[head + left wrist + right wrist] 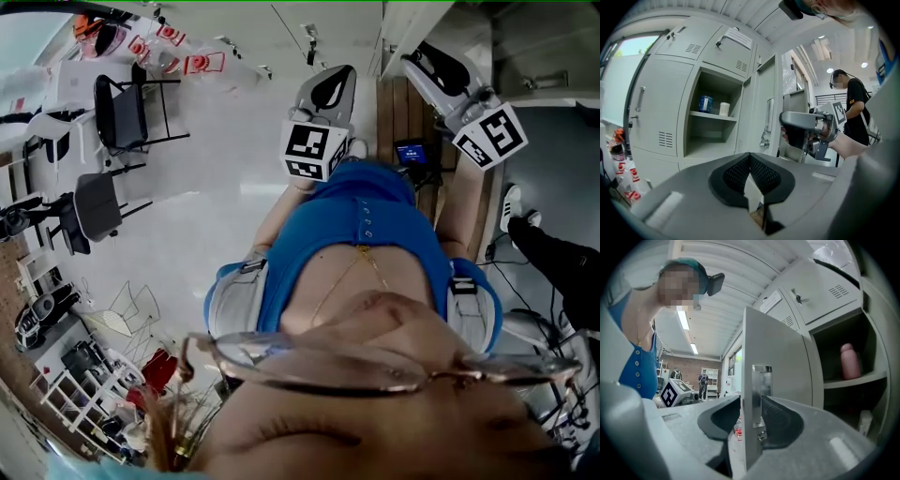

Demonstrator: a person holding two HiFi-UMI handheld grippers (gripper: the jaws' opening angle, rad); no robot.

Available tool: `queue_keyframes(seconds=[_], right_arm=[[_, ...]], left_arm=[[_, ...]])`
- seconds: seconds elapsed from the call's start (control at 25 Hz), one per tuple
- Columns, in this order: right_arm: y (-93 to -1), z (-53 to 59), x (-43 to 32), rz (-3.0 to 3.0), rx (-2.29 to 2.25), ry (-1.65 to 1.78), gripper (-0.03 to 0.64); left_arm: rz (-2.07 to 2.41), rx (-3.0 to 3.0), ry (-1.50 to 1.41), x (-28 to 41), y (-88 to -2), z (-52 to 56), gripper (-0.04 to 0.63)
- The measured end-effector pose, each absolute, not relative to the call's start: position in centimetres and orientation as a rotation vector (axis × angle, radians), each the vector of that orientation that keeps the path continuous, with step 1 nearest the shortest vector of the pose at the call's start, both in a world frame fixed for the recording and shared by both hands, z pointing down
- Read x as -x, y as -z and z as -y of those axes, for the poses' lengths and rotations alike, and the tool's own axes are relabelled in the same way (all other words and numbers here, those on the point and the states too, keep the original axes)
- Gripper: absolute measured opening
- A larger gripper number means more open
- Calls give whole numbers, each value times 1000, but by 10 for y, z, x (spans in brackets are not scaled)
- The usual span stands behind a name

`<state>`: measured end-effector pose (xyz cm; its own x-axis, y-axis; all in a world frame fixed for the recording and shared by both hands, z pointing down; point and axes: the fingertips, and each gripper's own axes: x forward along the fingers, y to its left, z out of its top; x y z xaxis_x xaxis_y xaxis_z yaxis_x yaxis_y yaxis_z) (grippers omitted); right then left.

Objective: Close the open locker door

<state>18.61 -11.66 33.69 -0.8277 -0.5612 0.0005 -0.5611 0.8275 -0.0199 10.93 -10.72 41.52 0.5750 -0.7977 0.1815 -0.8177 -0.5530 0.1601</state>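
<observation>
Spread wide: right tongs [749,420], astride the free edge of the pale grey sheet-metal locker door [778,376]. Stands swung out from the locker bank, nearly edge-on in the right gripper view, with its bright metal latch plate [761,390] in the gap between the two black ribbed pads [783,420]. Not clamped: pads apart, the door simply between them.

To the right of the door in that view: an open grey locker compartment [843,380], with a pink bottle [851,361] upright on the shelf and a small white container [865,420] in the space below. Higher up: closed grey locker fronts with vent slots, one with a white paper label [771,301].

Closed tip to tip, with nothing in them: left tongs [750,159], aimed toward the lockers and well apart from them. Ahead in the left gripper view: another open compartment [715,140], with a blue can [706,103] and a white cup [724,108] side by side on the upper shelf. Just right of that opening: the open door again, with its upright metal handle [769,121]. Cannot tell which of the two openings belongs to the door. At its edge, from the right: the other tool, on a forearm [848,147]. Further back: a person in a black top [857,105].

From the head view: both tools held out in front of a blue top [356,244], each with a black-and-white marker cube [314,150], above a pale floor [225,141] with black chairs [117,112] off to the left.
</observation>
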Motion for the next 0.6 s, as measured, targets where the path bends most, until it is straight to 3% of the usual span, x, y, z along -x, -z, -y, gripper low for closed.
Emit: queue_keyframes(seconds=[0.6], right_arm=[[-323, 122, -154, -3045, 775, -10, 123]], left_arm=[[1434, -2519, -119, -90, -402, 107, 0]])
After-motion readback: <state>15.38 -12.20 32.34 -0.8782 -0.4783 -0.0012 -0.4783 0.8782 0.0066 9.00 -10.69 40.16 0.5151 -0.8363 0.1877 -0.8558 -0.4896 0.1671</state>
